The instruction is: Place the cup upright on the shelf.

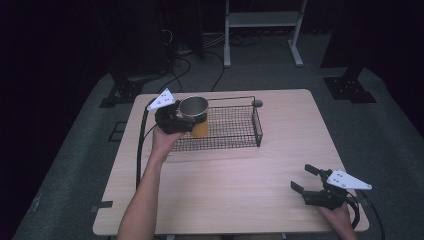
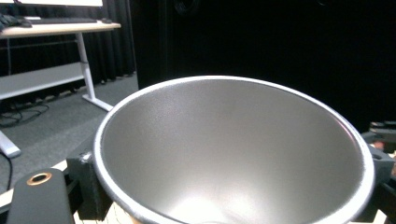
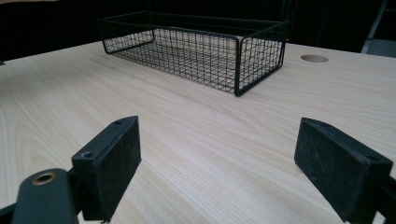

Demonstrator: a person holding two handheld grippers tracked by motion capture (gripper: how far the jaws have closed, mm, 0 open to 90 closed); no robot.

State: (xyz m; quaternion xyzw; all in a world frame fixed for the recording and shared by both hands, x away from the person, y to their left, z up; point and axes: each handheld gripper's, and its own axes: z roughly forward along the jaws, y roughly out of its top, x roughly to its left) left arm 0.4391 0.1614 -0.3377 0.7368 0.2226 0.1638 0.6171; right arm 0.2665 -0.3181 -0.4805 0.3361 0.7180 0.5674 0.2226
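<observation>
A metal cup (image 1: 194, 115) with a silver rim and an orange side is held over the left end of the black wire basket (image 1: 235, 129), with my left gripper (image 1: 176, 118) shut on it. In the left gripper view the cup's silver inside (image 2: 233, 154) opens upward between the jaws. My right gripper (image 1: 306, 179) rests open near the table's front right corner with nothing between its pads (image 3: 114, 163). Ahead of it in the right gripper view stands the basket (image 3: 205, 51), with nothing in the part that shows.
A light wooden table (image 1: 225, 190) carries the basket at its back middle. A round cable hole (image 3: 314, 58) lies to the right of the basket. A white desk frame (image 1: 262, 30) and cables stand on the grey floor beyond.
</observation>
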